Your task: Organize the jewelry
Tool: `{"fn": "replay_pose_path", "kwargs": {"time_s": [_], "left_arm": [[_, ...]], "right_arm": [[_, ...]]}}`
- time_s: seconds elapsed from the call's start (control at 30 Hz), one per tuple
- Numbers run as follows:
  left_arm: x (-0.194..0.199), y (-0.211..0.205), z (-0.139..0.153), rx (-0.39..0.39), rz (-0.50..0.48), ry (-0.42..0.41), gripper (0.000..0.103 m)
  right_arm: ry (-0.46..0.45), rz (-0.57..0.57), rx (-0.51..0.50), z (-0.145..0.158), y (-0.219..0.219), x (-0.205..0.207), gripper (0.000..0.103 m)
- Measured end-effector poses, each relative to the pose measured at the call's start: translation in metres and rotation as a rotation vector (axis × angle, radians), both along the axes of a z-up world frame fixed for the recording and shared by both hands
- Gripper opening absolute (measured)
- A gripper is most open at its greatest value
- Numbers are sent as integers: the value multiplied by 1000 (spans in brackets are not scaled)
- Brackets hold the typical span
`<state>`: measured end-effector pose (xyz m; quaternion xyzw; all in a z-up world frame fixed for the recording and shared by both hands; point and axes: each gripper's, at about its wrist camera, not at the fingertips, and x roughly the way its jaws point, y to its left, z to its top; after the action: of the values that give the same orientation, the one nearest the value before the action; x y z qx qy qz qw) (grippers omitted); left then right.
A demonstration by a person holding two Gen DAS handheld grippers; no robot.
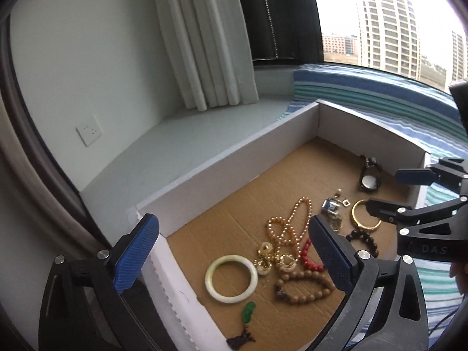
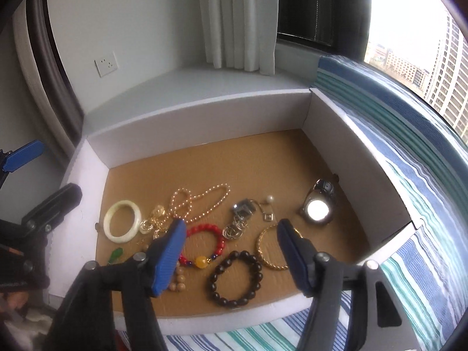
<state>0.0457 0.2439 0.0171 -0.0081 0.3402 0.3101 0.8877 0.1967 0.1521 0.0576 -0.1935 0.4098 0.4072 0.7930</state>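
Above tray (image 2: 204,108), both tools tilted down, empty

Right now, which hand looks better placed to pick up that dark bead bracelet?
The right, I'd guess. The right gripper is open with the dark bead bracelet lying just below its fingers. The left gripper, also open, sits at the box's other end, over the pale bangle.

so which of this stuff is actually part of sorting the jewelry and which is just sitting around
Part of the job:
- white bangle
- pearl necklace
- red bracelet
- dark bead bracelet
- gold bangle
- watch
- green pendant
- tray holding them
- left gripper and right gripper, both open, holding nothing

Just lying about:
- curtain
- wall socket
- striped cloth
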Motion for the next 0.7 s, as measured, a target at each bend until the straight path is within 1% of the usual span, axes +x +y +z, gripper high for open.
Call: {"fn": "replay_pose_path", "kwargs": {"time_s": [0.07, 0.1, 0.13, 0.2, 0.23, 0.27, 0.33, 0.37, 0.4, 0.47, 0.6, 0.7], "left_arm": [[-2, -1, -2, -3, 35, 22, 102], [-3, -1, -1, 1, 53, 28, 102], [-4, -3, -1, 8, 67, 30, 102], [-3, -4, -4, -3, 84, 43, 102], [-3, -3, -4, -32, 81, 53, 102], [-3, 0, -6, -84, 75, 66, 102], [-3, 7, -10, -214, 62, 91, 102], [-3, 11, -14, -259, 67, 89, 102], [-5, 13, -15, -281, 78, 82, 102], [-7, 14, -14, -291, 97, 73, 102], [-8, 13, -13, -289, 94, 77, 102], [-8, 14, -14, -302, 95, 74, 102]], "right_arm": [[-23, 1, -5, 2, 1, -2, 68], [-32, 0, -7, 3, 0, -3, 71], [-40, -2, -8, 4, -1, -4, 76], [-50, -11, -9, 5, -3, -3, 78], [-52, -17, -15, 5, -4, -3, 78], [-54, -25, -24, 4, -4, -3, 78], [-58, -39, -42, 2, -5, -2, 78], [-57, -45, -50, 1, -6, -1, 78], [-55, -51, -58, 0, -6, -1, 78], [-47, -55, -68, -2, -6, -1, 78], [-48, -56, -75, -4, -5, -1, 78], [-48, -59, -75, -5, -5, 0, 78]]}}
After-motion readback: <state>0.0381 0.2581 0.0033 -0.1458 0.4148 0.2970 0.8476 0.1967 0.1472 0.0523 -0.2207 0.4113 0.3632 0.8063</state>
